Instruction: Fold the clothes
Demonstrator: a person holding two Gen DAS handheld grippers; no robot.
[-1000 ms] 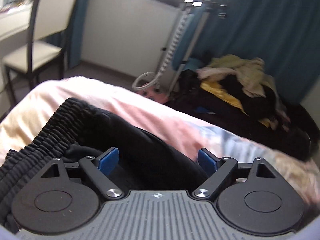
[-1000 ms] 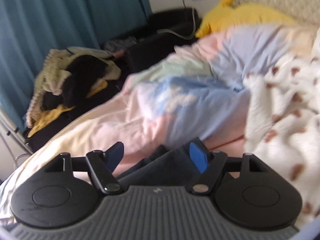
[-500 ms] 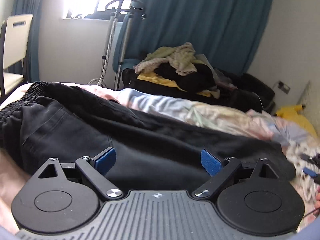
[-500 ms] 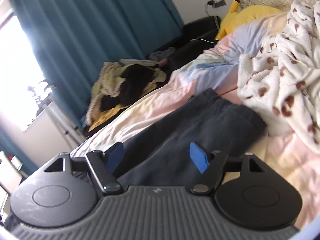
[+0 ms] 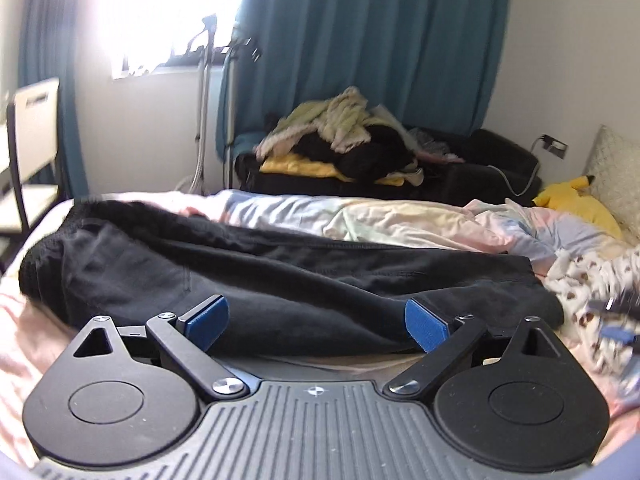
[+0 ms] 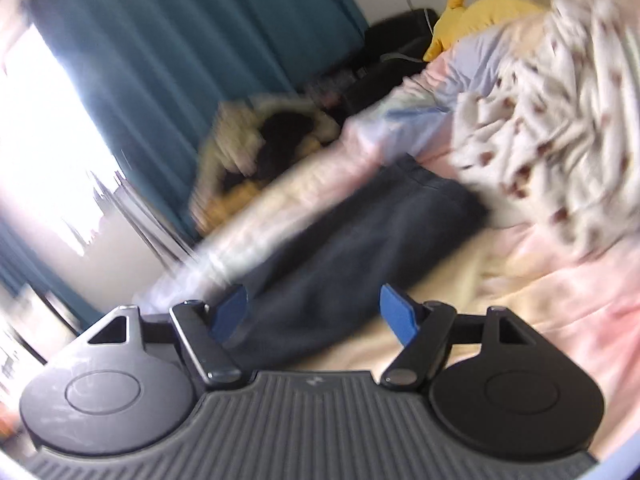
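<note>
A pair of black pants (image 5: 288, 280) lies stretched out lengthwise on the pastel bedspread (image 5: 400, 220), waistband at the left, leg ends at the right. My left gripper (image 5: 316, 322) is open and empty, just in front of the pants' near edge. In the blurred right wrist view the pants (image 6: 360, 248) run away from my right gripper (image 6: 316, 312), which is open and empty above their near end. The right gripper also shows as a blur at the right edge of the left wrist view (image 5: 616, 316).
A white spotted fleece blanket (image 6: 540, 120) lies beside the leg ends. A yellow plush toy (image 5: 576, 204) rests by the headboard. A pile of clothes (image 5: 344, 140) sits on a dark seat before teal curtains. A chair (image 5: 32, 152) stands at the far left.
Both grippers have pulled back from the pants, which now lie flat and released on the bed. The right view has swung and blurred with fast motion.
</note>
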